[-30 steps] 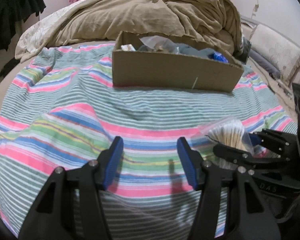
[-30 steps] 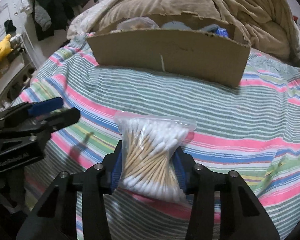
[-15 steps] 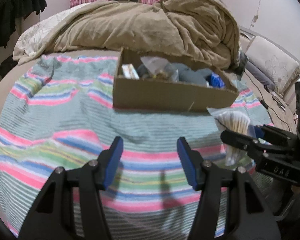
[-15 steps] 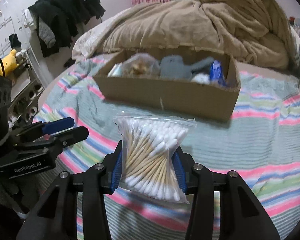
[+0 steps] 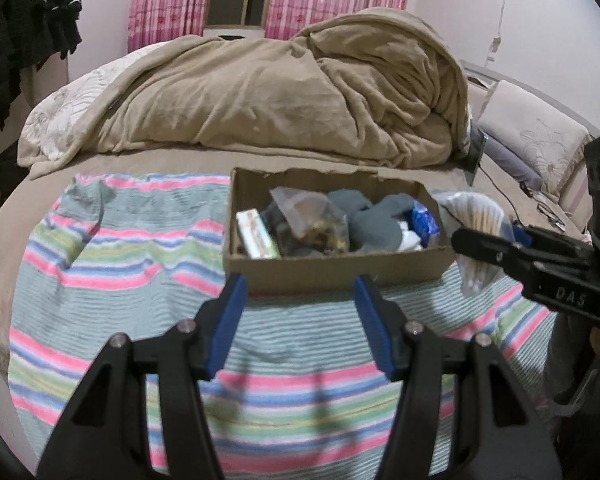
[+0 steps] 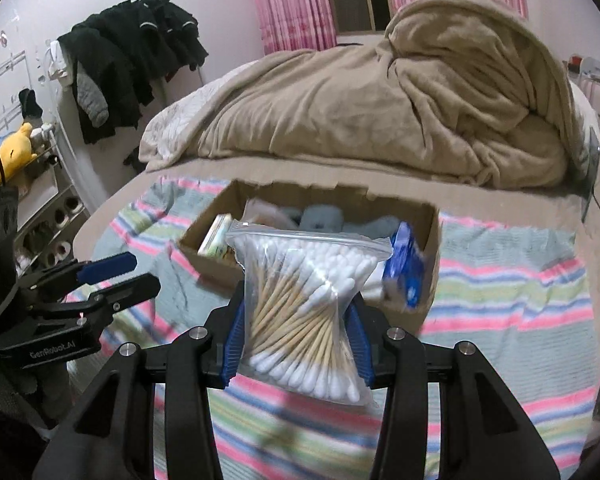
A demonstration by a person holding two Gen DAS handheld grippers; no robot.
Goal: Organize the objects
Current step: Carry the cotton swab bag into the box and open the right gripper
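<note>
My right gripper [image 6: 298, 314] is shut on a clear zip bag of cotton swabs [image 6: 303, 312] and holds it in the air just in front of the open cardboard box [image 6: 323, 200]. The bag also shows in the left wrist view [image 5: 477, 224], at the box's right end. The box [image 5: 331, 270] sits on a striped cloth [image 5: 120, 240] and holds a plastic bag, grey socks, a blue packet and a small carton. My left gripper [image 5: 300, 300] is open and empty, raised above the cloth in front of the box.
A heaped beige blanket [image 5: 292, 92] lies behind the box on the bed. Dark clothes [image 6: 132, 56] hang at the left wall beside a shelf with a yellow toy [image 6: 14, 148]. A pillow [image 5: 539, 148] and a cable lie at the right.
Both grippers have risen and moved toward the box, so its contents now show. The right gripper still holds the swab bag, now close to the box's near wall.
</note>
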